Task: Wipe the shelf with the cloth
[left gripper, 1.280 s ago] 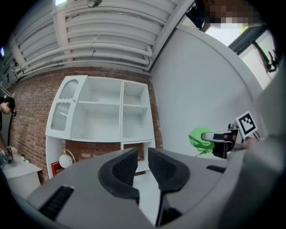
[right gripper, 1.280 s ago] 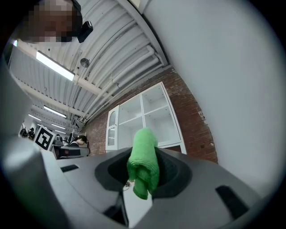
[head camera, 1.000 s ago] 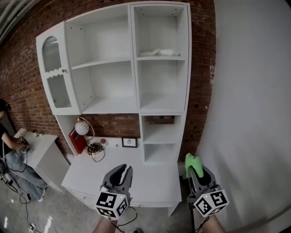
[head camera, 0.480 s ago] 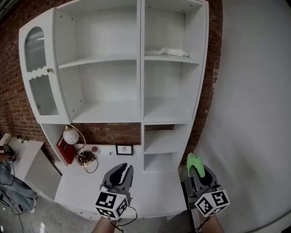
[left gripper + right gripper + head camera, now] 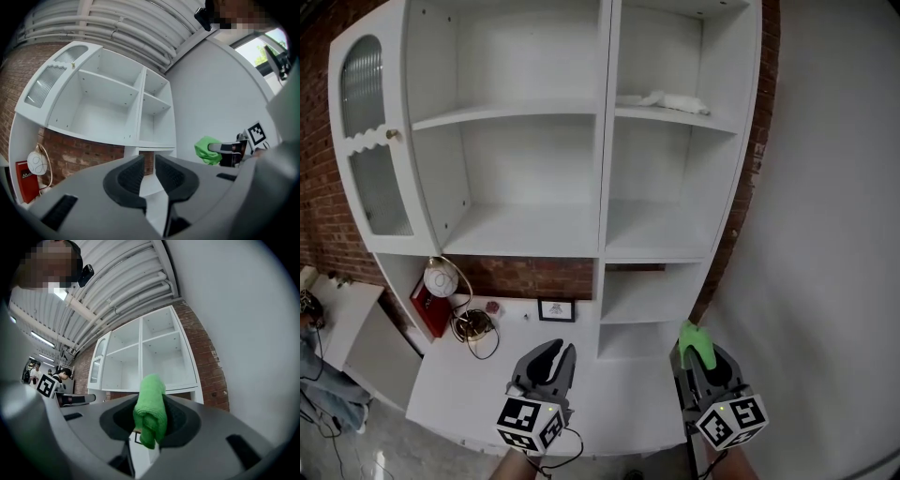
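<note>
Nearest, in front of the white shelf unit (image 5: 605, 187) and below its lowest compartments, the right gripper (image 5: 697, 350) has its jaws clamped on a folded green cloth (image 5: 694, 337), which stands up out of the jaws and hangs a little below them in the right gripper view (image 5: 151, 411); the cloth is well apart from every shelf board. Level with it to the left, the left gripper (image 5: 556, 360) has its jaws only a narrow slit apart with nothing between them. Past both grippers lies the unit's white desk top (image 5: 469, 384). At the back of it, under the unit's wide left compartments, a small picture frame (image 5: 556, 309) stands against the brick wall (image 5: 525, 277), with a coil of cable (image 5: 474, 325), a round white lamp (image 5: 442, 281) and a red box (image 5: 424, 306) further left. The unit's arched glass door (image 5: 370, 141) stands open at its left side. Farthest, on the upper right shelf, lies a crumpled white thing (image 5: 670, 98)
</note>
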Motion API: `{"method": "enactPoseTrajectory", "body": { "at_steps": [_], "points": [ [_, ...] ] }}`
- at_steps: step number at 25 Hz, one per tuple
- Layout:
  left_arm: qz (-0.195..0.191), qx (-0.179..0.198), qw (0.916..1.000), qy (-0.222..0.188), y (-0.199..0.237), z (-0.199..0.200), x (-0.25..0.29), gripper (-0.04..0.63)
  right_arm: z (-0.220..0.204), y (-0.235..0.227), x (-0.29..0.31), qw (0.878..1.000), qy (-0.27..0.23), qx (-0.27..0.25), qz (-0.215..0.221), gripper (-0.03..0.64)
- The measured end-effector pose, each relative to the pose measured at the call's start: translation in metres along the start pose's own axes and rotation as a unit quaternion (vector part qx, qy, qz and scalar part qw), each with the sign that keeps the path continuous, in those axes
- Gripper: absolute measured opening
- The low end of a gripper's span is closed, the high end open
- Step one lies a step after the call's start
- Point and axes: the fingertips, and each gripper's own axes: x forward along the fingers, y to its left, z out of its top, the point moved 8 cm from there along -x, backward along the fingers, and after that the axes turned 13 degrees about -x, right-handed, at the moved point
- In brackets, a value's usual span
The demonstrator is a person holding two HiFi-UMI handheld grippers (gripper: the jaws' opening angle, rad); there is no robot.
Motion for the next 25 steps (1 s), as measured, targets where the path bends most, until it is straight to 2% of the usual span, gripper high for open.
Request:
{"method": "enactPoseTrajectory", "body": {
  "at_steps": [17, 25],
  "points": [
    [0.044, 0.053, 0.9968, -0.039, -0.038, 0.027, 0.072, 0.072, 0.023, -0.075, 0.082, 0.994, -0.061, 0.018, 0.091, 0.112],
    [0.050, 0.070, 0.9954, -0.044, -0.023, 0.039, 0.086, 0.072, 0.053, -0.088, 0.131, 0.989, -0.086, 0.037, 0.118, 0.110]
  ]
}}
